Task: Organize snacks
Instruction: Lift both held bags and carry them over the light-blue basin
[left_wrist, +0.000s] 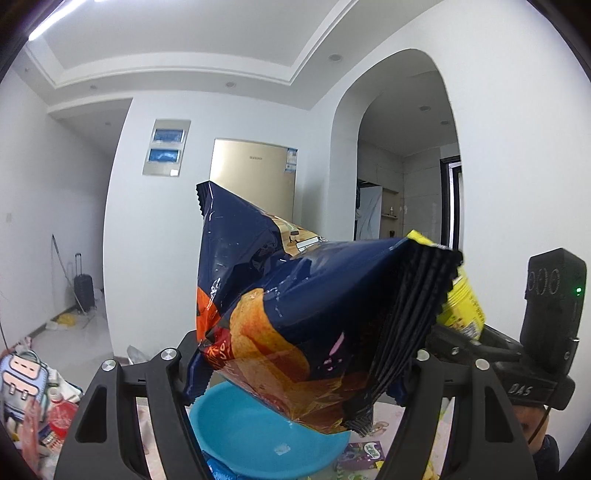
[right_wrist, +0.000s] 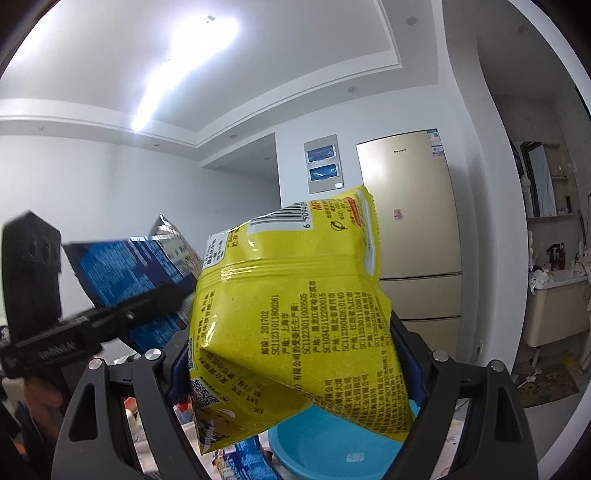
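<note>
A dark blue chip bag (left_wrist: 295, 295) with orange chips printed on it hangs tilted between the fingers of my left gripper (left_wrist: 295, 369), which is shut on it. In the right wrist view, a yellow snack bag (right_wrist: 295, 314) with a barcode and black print sits crumpled in my right gripper (right_wrist: 295, 365), which is shut on it. Both bags are held up in the air over a blue plastic bowl (left_wrist: 258, 435) (right_wrist: 332, 443). The two bags are close side by side: the yellow bag (left_wrist: 461, 306) peeks out behind the blue one, and the blue bag (right_wrist: 122, 273) shows at the left.
A table with a pale patterned cloth (left_wrist: 380, 417) lies under the bowl, with small packets (left_wrist: 365, 452) on it. Bags and bottles (left_wrist: 33, 398) are piled at the left. A gold fridge (right_wrist: 413, 229) stands against the far wall, and a suitcase (left_wrist: 84, 291) by the left wall.
</note>
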